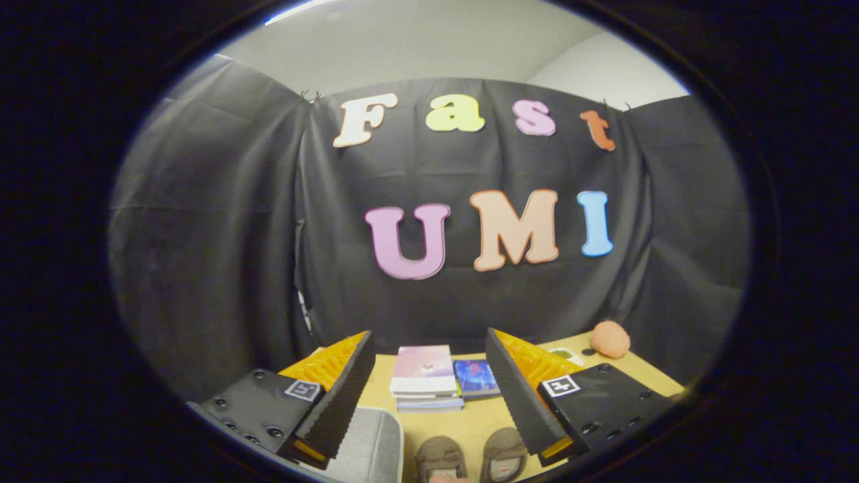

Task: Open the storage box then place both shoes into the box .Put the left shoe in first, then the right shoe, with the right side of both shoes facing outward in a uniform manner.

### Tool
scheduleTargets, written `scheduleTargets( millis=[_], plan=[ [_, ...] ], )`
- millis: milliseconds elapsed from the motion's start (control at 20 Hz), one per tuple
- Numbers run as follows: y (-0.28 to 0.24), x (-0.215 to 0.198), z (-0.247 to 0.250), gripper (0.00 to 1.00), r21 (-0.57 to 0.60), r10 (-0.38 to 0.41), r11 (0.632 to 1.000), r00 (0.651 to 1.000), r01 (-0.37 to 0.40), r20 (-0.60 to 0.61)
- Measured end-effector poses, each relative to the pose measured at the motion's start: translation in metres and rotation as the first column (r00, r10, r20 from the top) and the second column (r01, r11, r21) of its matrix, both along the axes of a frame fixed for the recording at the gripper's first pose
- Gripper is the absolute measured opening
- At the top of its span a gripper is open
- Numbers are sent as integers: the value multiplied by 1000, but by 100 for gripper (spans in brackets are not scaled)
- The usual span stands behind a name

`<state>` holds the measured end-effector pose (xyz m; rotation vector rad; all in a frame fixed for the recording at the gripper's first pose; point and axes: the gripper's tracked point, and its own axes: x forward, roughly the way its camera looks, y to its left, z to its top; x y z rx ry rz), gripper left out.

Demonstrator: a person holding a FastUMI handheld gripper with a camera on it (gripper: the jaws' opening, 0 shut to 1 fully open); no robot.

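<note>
Jaws of the gripper [429, 376] stood wide apart, gripping nothing, above the wooden bench [470, 419]; two brown shoes [473, 459] sat at bottom centre beside the grey storage box [366, 443], stacked books [426, 379] beyond.

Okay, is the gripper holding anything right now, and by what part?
Nothing is held. The gripper has its jaws wide open, with only the books and the two shoes on the table between them.

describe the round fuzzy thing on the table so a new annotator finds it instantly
Start at the wooden table under the black cloth wall, with the open gripper over it. Look beyond the right finger, toward the far right corner. The orange-pink fuzzy ball sits there by the cloth, round and soft, unlike the flat stacked books between the fingers.
</note>
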<state>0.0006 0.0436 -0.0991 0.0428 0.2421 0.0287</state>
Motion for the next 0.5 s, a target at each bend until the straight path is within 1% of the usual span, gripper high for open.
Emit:
scheduleTargets(
  millis=[100,200,350,500],
  plan=[
    [9,-7,-34,100,26,40,999,996,-38,-76],
    [17,-14,-67,100,52,82,996,984,-75,-159],
    [25,-29,-122,100,96,129,990,948,-105,-291],
    [28,-44,-163,100,115,147,987,910,-111,-387]
  ],
)
